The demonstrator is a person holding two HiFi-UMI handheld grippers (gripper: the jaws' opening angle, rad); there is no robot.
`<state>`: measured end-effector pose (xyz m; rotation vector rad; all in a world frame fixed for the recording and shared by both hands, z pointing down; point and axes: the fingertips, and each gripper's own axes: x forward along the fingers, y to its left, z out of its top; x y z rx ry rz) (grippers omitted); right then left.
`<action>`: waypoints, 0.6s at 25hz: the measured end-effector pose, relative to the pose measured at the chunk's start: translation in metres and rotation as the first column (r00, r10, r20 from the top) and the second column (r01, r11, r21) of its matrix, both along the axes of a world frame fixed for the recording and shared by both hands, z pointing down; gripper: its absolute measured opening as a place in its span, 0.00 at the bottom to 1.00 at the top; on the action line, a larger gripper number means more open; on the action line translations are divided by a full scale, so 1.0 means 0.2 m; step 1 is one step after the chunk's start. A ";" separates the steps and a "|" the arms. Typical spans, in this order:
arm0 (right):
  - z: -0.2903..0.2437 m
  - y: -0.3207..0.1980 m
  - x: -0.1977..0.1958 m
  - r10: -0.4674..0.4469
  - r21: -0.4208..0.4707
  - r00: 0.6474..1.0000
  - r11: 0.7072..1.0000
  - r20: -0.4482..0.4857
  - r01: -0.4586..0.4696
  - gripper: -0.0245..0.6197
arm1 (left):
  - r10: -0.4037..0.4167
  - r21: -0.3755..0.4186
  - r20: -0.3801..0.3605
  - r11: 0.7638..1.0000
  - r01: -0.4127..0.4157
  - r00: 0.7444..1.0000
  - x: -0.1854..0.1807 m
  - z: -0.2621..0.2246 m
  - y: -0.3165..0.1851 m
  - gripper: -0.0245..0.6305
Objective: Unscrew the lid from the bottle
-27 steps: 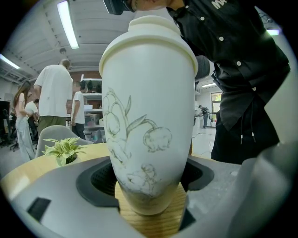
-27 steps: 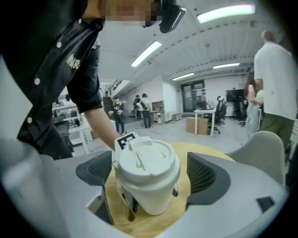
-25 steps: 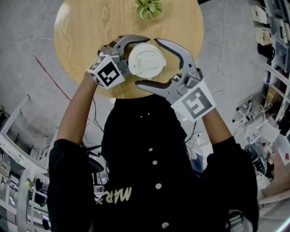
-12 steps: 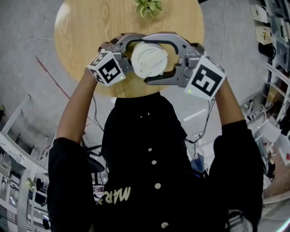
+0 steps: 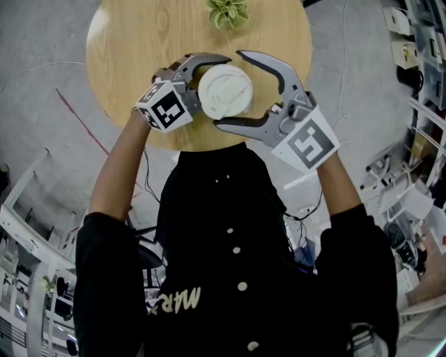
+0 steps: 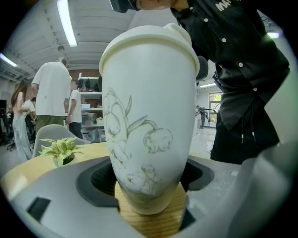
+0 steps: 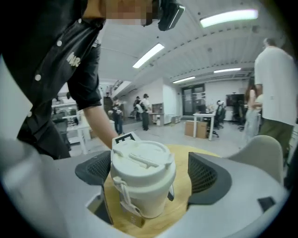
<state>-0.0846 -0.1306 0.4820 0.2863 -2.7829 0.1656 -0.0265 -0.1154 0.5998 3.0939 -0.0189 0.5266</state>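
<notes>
Left gripper clamps the white bottle; right gripper stands around its lid.
Round wooden table lies under both grippers. Left jaws press the bottle's lower body and hold it upright. Right jaws are opening, their pads clear on either side of the lid, which sits on the bottle. Small potted plant stands beyond both grippers, apart from them.

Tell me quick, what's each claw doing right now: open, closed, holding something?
Left claw: closed on the bottle, gripping its body.
Right claw: opening, with its pads clear of the lid that sits between them.
</notes>
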 end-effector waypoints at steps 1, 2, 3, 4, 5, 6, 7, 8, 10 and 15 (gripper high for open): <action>-0.01 0.00 -0.01 0.076 0.001 0.997 0.997 0.023 -0.076 0.83 | -0.003 -0.002 -0.001 1.000 0.003 1.000 0.00 0.00 0.00 0.61; -0.02 0.01 -0.02 0.127 0.010 0.991 0.992 0.041 -0.128 0.83 | -0.006 -0.003 -0.002 1.000 0.006 1.000 0.00 0.00 0.00 0.61; -0.01 0.02 -0.03 0.161 0.029 0.986 0.986 0.049 -0.163 0.83 | -0.008 -0.004 -0.003 1.000 0.008 1.000 0.00 -0.01 0.00 0.61; -0.01 0.02 -0.04 0.186 0.058 0.981 0.980 0.048 -0.189 0.84 | -0.009 -0.005 -0.004 1.000 0.009 1.000 0.00 -0.01 0.00 0.61; -0.01 0.01 -0.04 0.203 0.091 0.978 0.974 0.046 -0.207 0.81 | -0.010 -0.005 -0.005 1.000 0.010 1.000 0.00 -0.01 0.00 0.61; -0.01 -0.01 -0.03 0.209 0.119 0.977 0.970 0.049 -0.214 0.75 | -0.010 -0.006 -0.006 1.000 0.010 1.000 0.00 -0.01 0.00 0.61; -0.01 -0.01 -0.03 0.199 0.137 0.979 0.969 0.053 -0.205 0.75 | -0.011 -0.006 -0.007 1.000 0.011 1.000 0.00 -0.01 0.00 0.61; -0.02 0.00 -0.04 0.170 0.145 0.984 0.974 0.055 -0.176 0.75 | -0.010 -0.005 -0.007 1.000 0.010 1.000 0.00 -0.01 0.00 0.61; -0.01 0.04 -0.04 0.048 0.155 0.998 0.986 0.047 -0.055 0.74 | -0.002 0.005 -0.003 1.000 0.002 1.000 0.00 -0.01 0.02 0.61; 0.00 0.09 -0.02 -0.392 0.130 0.920 0.913 0.021 0.387 0.74 | 0.011 0.001 -0.010 1.000 -0.011 1.000 0.01 -0.01 0.01 0.61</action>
